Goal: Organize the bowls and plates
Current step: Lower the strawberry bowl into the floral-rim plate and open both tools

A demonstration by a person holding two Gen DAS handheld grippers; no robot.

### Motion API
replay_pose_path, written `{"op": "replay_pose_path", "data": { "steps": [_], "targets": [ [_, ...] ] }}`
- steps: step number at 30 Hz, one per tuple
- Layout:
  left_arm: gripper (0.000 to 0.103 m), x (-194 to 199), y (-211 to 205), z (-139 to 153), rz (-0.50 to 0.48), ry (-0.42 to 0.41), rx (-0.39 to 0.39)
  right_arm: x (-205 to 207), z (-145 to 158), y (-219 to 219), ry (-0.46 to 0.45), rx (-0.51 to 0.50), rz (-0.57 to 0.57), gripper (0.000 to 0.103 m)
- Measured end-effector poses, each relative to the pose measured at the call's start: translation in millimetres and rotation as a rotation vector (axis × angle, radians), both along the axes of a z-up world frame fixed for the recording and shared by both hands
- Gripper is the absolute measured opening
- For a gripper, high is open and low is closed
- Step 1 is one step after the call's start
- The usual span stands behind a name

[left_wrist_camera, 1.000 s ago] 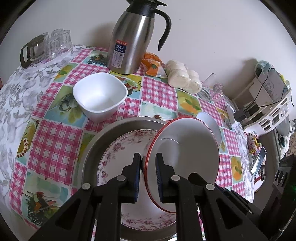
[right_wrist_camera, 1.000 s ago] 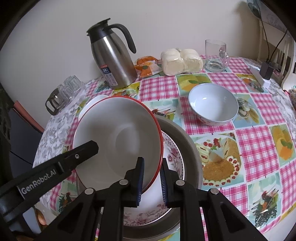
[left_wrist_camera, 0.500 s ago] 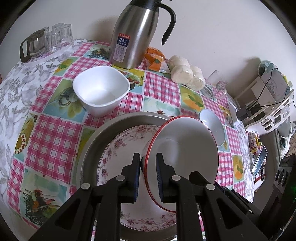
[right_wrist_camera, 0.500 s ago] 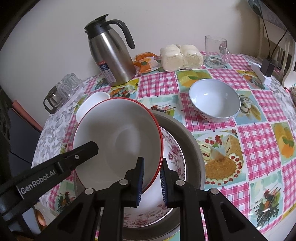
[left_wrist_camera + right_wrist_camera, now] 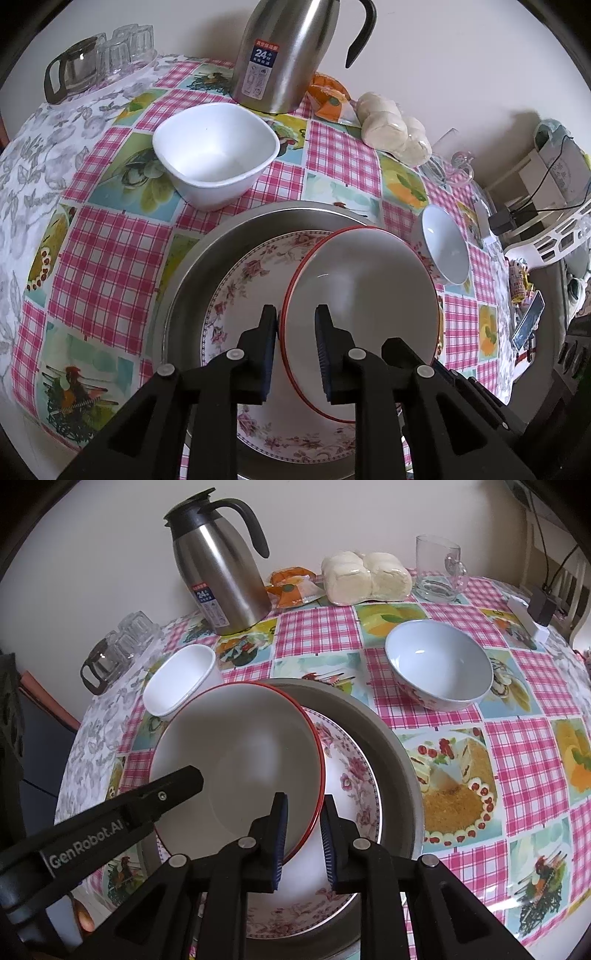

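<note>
Dish placement, stacking step. The red-rimmed dish [image 5: 362, 295] sits over the floral plate [image 5: 240, 295], which lies in the metal basin [image 5: 192, 280] at the near edge of the table [image 5: 103, 258]. I cannot tell whether the dish's underside already rests on the floral plate.

Left gripper [image 5: 295, 321]: the jaws have just been opening. The dish's left rim stands between the pads, and a gap shows on the inner side, so nothing is pinched there. Right gripper [image 5: 303, 808]: clamped on the near right rim, one pad inside the wall and one outside.

Key relation: the dish lies straight ahead of both grippers and between them, each straddling a rim from its own side. The right hand alone appears to carry it, so the release seems to turn on that hand (judgement only).

Materials: the dish is smooth, glazed, round and shallow, with a thin rim. The floral plate is glossy and wider. The basin is dull steel. These surfaces are likely slippery against each other.

Still loose: the white square bowl [image 5: 216, 151] toward the far left edge, and the pale blue bowl [image 5: 439, 664] toward the right.
</note>
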State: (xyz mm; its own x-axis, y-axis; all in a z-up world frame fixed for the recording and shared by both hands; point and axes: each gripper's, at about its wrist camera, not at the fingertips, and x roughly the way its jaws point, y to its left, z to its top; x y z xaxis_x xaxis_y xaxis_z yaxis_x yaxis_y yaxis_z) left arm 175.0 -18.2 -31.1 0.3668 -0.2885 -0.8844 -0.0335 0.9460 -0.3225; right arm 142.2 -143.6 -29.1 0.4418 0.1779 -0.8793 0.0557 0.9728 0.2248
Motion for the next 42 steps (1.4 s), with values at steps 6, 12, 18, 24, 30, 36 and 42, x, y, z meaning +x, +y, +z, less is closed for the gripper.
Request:
{"op": "replay_pose_path", "data": {
  "steps": [6,12,18,24,30,36,42],
  "targets": [
    [0.029,1,-1,-2,0.002,0.013,-0.015,1,-1,2,0.002,0.008,0.002,0.025],
    [0.029,1,5,-3,0.022,0.025,-0.057,1,-2,3,0.006,0.004,0.007,0.029],
    [0.031,2,6,-3,0.032,0.029,-0.077,1,-3,2,0.007,0.005,0.007,0.029],
    [0.031,1,9,-2,0.042,0.027,-0.085,1,-2,3,0.008,-0.001,0.014,0.029],
    [0.033,1,15,-1,0.063,0.023,-0.079,1,-1,7,0.007,0.002,0.035,0.029],
    [0.033,1,16,-1,0.066,0.025,-0.089,0,0,9,0.004,0.009,0.044,0.029],
    [0.034,1,17,-1,0.072,0.027,-0.090,0,3,7,-0.006,-0.004,0.031,0.029]
  ]
}}
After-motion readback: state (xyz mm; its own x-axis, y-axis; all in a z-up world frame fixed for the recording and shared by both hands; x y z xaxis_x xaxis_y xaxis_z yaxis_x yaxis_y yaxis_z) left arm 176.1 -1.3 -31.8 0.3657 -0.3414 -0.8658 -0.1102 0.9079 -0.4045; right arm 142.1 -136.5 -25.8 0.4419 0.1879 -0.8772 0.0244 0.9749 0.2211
